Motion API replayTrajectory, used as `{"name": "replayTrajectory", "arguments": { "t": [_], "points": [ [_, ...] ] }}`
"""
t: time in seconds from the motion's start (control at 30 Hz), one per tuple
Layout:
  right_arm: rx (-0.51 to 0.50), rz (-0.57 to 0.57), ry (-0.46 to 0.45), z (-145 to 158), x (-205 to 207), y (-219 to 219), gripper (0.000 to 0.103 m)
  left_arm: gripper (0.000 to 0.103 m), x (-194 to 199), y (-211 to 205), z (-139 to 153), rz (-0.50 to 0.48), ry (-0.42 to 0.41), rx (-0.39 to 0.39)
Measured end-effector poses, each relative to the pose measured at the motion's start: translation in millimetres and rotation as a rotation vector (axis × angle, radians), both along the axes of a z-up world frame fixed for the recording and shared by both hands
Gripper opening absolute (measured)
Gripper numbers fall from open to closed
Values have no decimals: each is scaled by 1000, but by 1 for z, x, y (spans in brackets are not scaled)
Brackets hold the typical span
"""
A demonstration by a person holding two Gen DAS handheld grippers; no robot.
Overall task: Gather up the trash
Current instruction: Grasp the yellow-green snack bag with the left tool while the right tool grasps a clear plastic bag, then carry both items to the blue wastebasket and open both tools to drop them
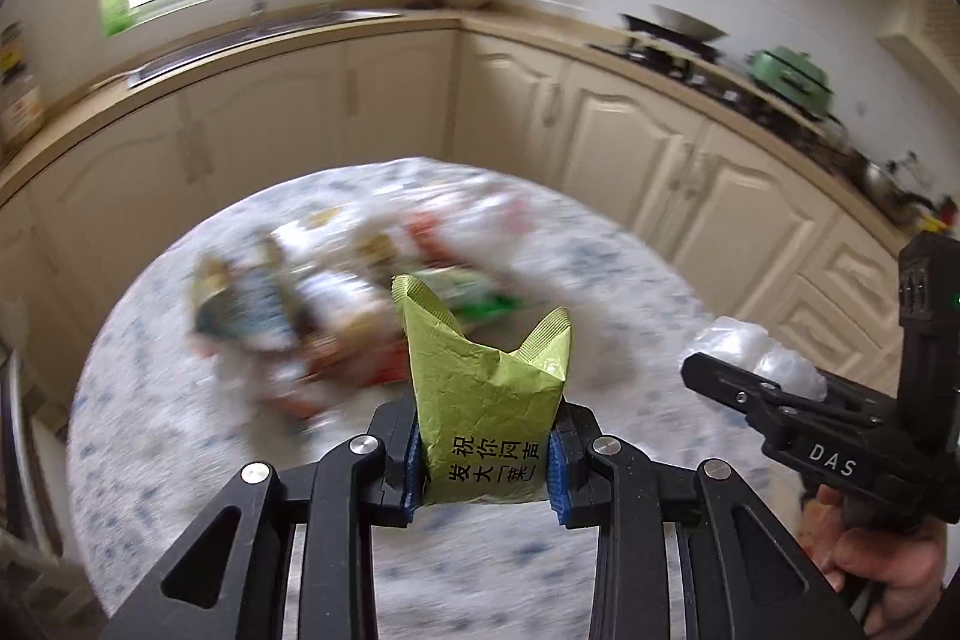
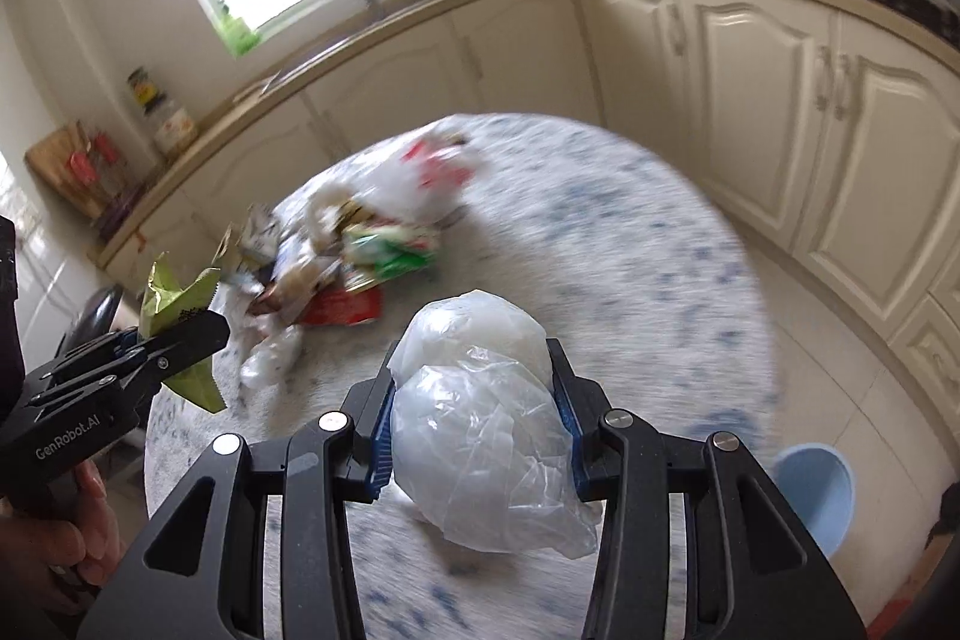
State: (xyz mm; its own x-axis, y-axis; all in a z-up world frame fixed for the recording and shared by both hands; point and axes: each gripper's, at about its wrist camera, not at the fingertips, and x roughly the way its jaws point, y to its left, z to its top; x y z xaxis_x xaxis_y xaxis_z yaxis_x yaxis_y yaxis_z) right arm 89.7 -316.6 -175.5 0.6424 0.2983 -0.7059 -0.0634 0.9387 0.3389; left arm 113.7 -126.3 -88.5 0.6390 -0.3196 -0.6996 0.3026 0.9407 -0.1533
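Now the left gripper (image 1: pixel 486 451) pinches a green wrapper (image 1: pixel 483 388) between its pads; the right gripper (image 2: pixel 477 436) clamps a crumpled clear plastic bag (image 2: pixel 480 436); beyond both tips, the litter pile (image 2: pixel 366 244) lies on the round table (image 2: pixel 630 250).

The trash pile (image 1: pixel 336 316) on the table is motion-blurred; items perhaps wrappers, unreadable.

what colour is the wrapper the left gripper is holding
Yellow-green with black printed characters; the wrapper shows best in the left wrist view, clamped in the left gripper.
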Motion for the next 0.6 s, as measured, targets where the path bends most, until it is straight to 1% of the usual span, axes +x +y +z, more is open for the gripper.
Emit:
{"name": "replayTrajectory", "arguments": {
  "t": [0.13,0.27,0.37,0.43,0.47,0.53,0.6],
  "points": [
    [-1,-159,-13,11,-29,-68,43,28,-2,-71,11,-171,-23,-17],
    [-27,-358,29,1,-68,-148,43,28,-6,-154,1,-357,22,-49],
    [-50,-483,84,-16,-97,-199,43,28,-8,-215,-21,-470,90,-55],
    [-48,-544,120,-30,-112,-227,43,28,-9,-257,-42,-529,145,-38],
    [-53,-572,143,-39,-118,-240,43,28,-8,-272,-52,-550,163,-31],
    [-32,-616,180,-57,-126,-263,43,28,-9,-306,-73,-591,205,-10],
    [-6,-653,214,-76,-134,-284,43,28,3,-338,-101,-620,257,20]
  ]
}}
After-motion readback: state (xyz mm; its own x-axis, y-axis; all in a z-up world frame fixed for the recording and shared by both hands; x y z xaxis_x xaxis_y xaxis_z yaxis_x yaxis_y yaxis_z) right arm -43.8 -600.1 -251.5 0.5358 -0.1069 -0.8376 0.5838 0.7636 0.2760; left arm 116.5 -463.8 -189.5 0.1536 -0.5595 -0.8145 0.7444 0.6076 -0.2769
